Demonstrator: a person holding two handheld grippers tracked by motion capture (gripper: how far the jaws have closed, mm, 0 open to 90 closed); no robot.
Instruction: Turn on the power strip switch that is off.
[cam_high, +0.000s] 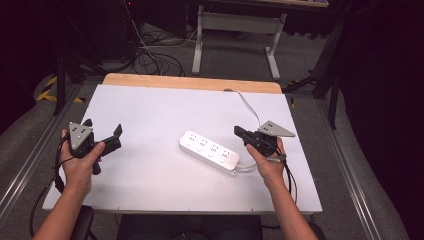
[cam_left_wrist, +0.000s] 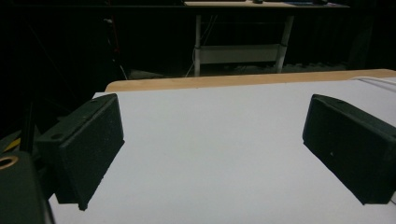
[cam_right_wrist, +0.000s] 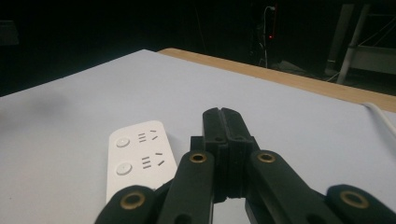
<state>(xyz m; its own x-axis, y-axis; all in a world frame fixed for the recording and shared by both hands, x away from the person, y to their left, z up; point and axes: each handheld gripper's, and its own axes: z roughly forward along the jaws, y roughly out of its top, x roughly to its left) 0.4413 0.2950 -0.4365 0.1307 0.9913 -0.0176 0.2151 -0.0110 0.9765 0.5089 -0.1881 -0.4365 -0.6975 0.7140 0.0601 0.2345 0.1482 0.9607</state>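
A white power strip with several sockets and round buttons lies slantwise in the middle of the white table top. Its white cable runs to the far edge. My right gripper hovers just right of the strip's near end, jaws shut together with nothing between them. The right gripper view has the closed jaws over the board, with the power strip at their left. My left gripper is held at the table's left side, open and empty. Its two pads stand wide apart over bare table.
A wooden strip edges the table's far side. Behind it stand a white table frame and loose cables on the floor. Metal rails run along both sides of the table.
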